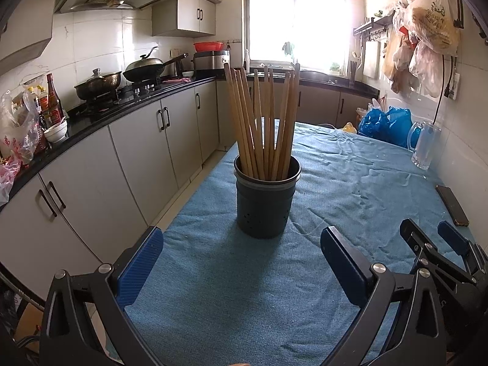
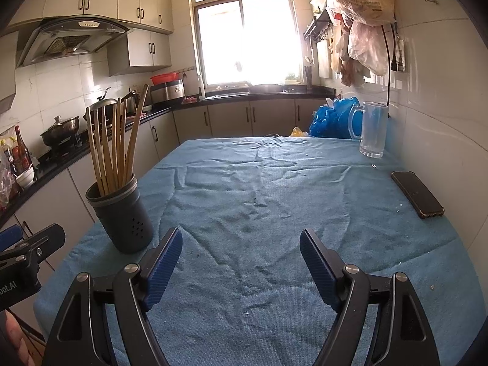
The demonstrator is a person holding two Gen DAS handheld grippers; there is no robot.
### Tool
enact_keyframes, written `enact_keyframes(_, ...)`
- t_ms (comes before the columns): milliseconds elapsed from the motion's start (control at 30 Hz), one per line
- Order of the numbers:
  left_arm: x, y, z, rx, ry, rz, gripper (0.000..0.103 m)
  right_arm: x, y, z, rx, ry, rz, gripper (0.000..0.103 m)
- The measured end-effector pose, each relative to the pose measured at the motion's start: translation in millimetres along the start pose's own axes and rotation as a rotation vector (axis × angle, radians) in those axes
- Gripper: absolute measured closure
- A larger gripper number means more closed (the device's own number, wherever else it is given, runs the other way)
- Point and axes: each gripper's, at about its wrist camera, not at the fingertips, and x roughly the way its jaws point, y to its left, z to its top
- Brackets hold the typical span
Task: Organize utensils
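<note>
Left wrist view: the left gripper (image 1: 241, 262) has its fingers (image 1: 140, 265) spread wide and holding nothing, the dark utensil holder (image 1: 264, 201) standing dead ahead between them on the worktop (image 1: 350, 183), wooden chopsticks (image 1: 263, 122) upright inside, tidily gathered.

Right wrist view: the right gripper (image 2: 241, 265) also gapes empty, only bare blue cloth between its fingers; the holder sits beyond its left finger, a phone (image 2: 417, 194) far off to the right.

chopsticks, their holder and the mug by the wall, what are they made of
Chopsticks: likely wood or bamboo, matte tan.
Holder: dark, matte, small drain holes, with a paler band near the rim; plastic or coated metal, hard to tell.
Mug: clear, see-through, thick handle; probably glass.
</note>
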Motion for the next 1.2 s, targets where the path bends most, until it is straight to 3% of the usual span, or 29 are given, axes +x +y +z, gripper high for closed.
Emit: enact_keyframes(1200,2.1,-0.8,-4.4,-0.007,0.012,0.003,0.001,-2.7,3.6,-1.1,-0.016,-0.018,0.006,0.017)
